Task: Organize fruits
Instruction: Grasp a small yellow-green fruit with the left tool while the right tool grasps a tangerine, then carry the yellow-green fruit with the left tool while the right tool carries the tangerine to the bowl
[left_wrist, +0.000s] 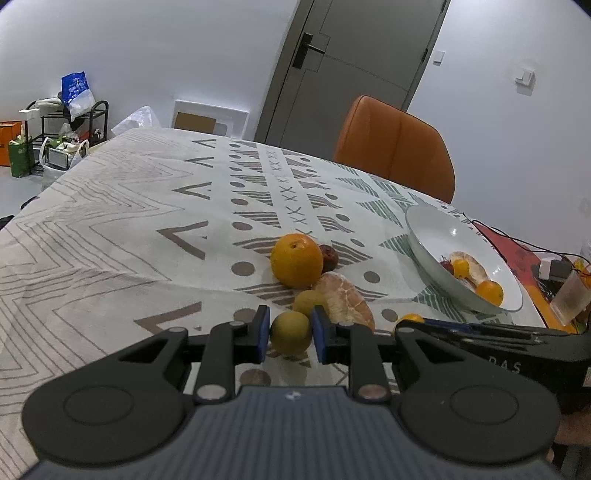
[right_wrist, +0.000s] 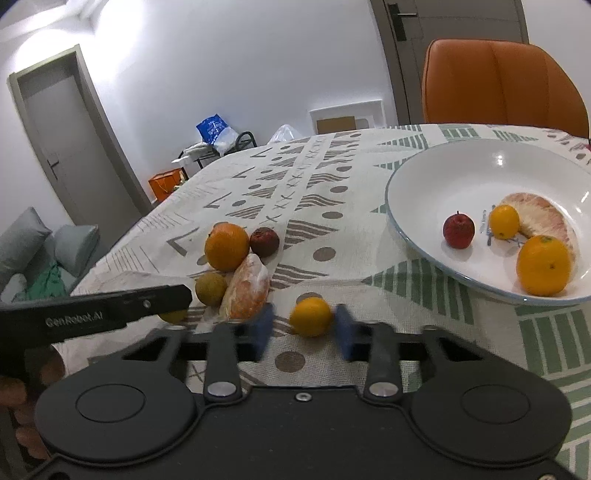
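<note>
My left gripper (left_wrist: 290, 325) is shut on a yellow-green round fruit (left_wrist: 290, 334) that rests on the patterned tablecloth. Just beyond it lie a second yellow-green fruit (left_wrist: 308, 301), a peeled pomelo segment (left_wrist: 347, 299), a large orange (left_wrist: 295, 260) and a dark red fruit (left_wrist: 328, 256). My right gripper (right_wrist: 304, 321) has its blurred blue pads at either side of a small orange fruit (right_wrist: 310, 316) on the cloth, shut on it. The white bowl (right_wrist: 424, 173), to the right, holds a red apple-like fruit (right_wrist: 458, 230), two oranges and a pomelo segment.
An orange chair (left_wrist: 395, 147) stands behind the table's far right edge. A red mat with cables (left_wrist: 517, 254) and a clear cup (left_wrist: 570, 295) lie right of the bowl. Off the far left corner stands a shelf with bags (left_wrist: 66, 125).
</note>
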